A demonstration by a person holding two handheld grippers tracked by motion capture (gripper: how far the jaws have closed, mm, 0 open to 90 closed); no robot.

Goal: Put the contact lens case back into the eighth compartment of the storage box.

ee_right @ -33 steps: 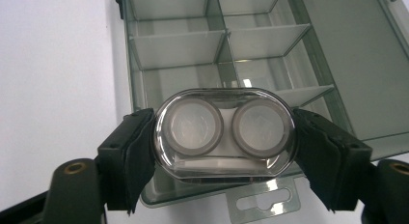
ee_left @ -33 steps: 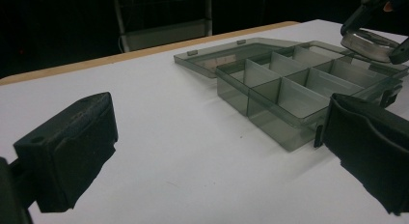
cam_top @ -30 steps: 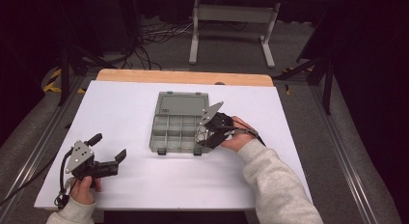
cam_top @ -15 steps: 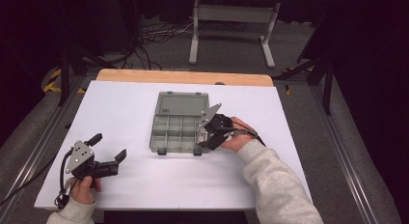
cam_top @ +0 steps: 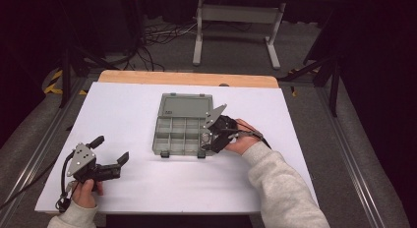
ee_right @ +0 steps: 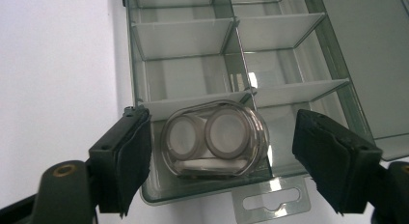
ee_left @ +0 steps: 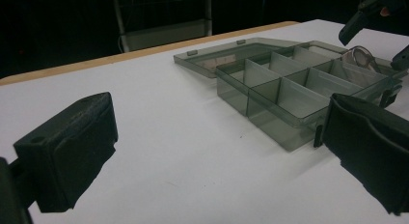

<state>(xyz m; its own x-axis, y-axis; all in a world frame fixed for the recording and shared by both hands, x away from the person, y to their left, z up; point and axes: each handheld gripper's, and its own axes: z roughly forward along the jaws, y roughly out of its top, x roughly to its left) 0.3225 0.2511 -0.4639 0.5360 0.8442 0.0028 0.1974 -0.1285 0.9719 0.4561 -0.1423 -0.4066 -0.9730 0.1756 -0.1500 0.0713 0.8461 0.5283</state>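
Note:
A smoky clear organizer box (cam_top: 187, 106) lies open mid-table, its lid flat toward the far side. In the right gripper view a small clear case (ee_right: 214, 139) with two white round caps sits in the box's (ee_right: 193, 40) near compartment. My right gripper (ee_right: 222, 151) is open around that case, and both pads (ee_right: 128, 156) stand apart from it. From above, the right gripper (cam_top: 211, 138) hovers over the box's right front corner. My left gripper (cam_top: 110, 156) rests open and empty on the table's front left, facing the box (ee_left: 270, 89).
A white sheet (cam_top: 147, 188) covers the table, with a wooden strip (cam_top: 187, 78) along its far edge. In the left gripper view the clear case (ee_left: 359, 57) and the right gripper (ee_left: 371, 11) appear at the upper right. Dark floor, cables and a metal stand lie beyond.
The right gripper has shifted slightly toward the box's near right corner. The left gripper has not moved.

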